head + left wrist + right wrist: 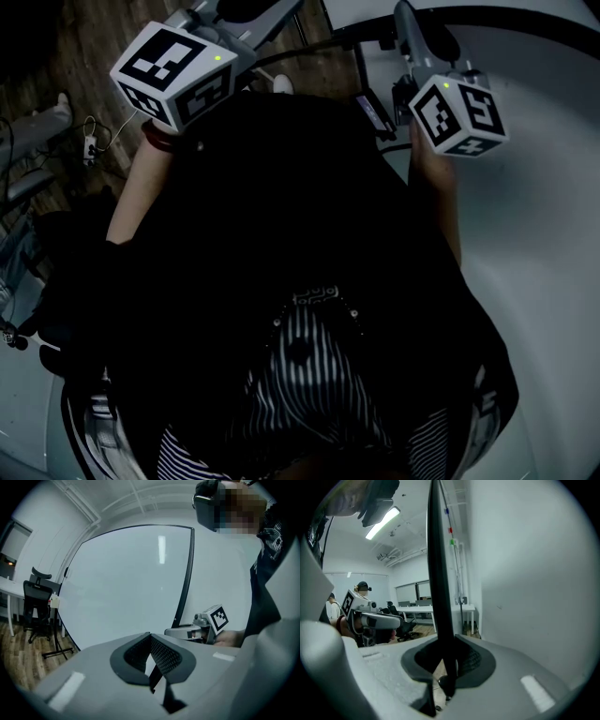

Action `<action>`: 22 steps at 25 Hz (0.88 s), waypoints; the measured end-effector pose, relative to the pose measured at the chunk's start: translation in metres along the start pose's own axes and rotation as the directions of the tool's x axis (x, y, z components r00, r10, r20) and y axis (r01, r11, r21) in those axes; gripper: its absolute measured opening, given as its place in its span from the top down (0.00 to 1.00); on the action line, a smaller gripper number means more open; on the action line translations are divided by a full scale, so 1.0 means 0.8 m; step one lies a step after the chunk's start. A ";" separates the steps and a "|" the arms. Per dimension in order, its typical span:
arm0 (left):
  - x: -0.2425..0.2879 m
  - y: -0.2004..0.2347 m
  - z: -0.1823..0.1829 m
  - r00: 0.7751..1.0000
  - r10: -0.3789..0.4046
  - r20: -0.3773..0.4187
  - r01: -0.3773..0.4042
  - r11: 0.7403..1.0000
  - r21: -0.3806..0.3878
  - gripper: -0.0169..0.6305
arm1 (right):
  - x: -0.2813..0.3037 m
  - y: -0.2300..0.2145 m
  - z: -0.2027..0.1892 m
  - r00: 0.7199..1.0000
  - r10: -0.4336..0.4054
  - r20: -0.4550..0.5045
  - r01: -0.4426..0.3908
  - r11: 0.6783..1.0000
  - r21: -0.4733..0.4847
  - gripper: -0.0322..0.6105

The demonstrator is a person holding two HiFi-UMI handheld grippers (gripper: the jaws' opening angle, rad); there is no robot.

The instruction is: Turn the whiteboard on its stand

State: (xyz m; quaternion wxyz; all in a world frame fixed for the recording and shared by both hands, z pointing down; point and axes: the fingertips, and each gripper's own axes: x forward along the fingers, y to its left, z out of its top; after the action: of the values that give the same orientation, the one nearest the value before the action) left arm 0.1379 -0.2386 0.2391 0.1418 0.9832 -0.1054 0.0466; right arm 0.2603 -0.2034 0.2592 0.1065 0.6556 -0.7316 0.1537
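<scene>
The whiteboard (122,583) is a large white panel with a thin dark frame (186,578); it fills the left gripper view and stands at the right of the head view (544,216). My right gripper (446,667) is shut on the frame's upright edge (438,573), which passes between its dark pads; the white face spreads to the right of it. From the left gripper view, the right gripper (176,631) reaches that edge from the right. My left gripper (150,654) faces the board's surface with its pads meeting at the tips and nothing that I can make out between them.
A black office chair (35,597) and a stand's dark legs (56,645) are on the wooden floor left of the board. Desks and chairs (412,609) fill the room behind the frame. A cable with a plug strip (90,142) lies on the floor.
</scene>
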 end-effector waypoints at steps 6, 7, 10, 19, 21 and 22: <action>-0.001 -0.002 0.005 1.000 -0.007 0.004 0.007 1.000 0.017 0.97 | 0.002 0.024 0.006 1.000 0.027 -0.002 -0.027 0.999 -0.024 0.84; -0.003 -0.002 0.005 1.000 -0.004 0.005 0.004 1.000 0.016 0.97 | 0.001 0.027 0.005 1.000 0.027 -0.001 -0.027 0.999 -0.023 0.84; -0.009 0.000 0.004 1.000 0.001 0.003 -0.001 1.000 0.014 0.97 | -0.002 0.028 0.003 1.000 0.018 0.003 -0.018 1.000 -0.017 0.84; -0.011 0.002 0.014 1.000 0.004 0.016 -0.005 1.000 0.025 0.97 | 0.030 0.022 0.016 0.999 0.043 0.007 -0.043 0.999 -0.027 0.84; -0.018 0.007 0.012 1.000 0.017 0.014 -0.018 1.000 0.024 0.97 | 0.037 0.034 0.018 0.998 0.064 0.009 -0.063 0.997 -0.040 0.83; -0.020 0.011 0.011 1.000 0.025 0.014 -0.026 0.999 0.022 0.97 | 0.042 0.039 0.020 0.997 0.074 0.012 -0.073 0.996 -0.045 0.83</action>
State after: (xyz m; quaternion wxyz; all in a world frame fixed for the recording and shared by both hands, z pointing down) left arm 0.1206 -0.2464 0.2308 0.1296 0.9835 -0.1185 0.0427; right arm 0.2258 -0.2374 0.2536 0.1101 0.6269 -0.7591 0.1368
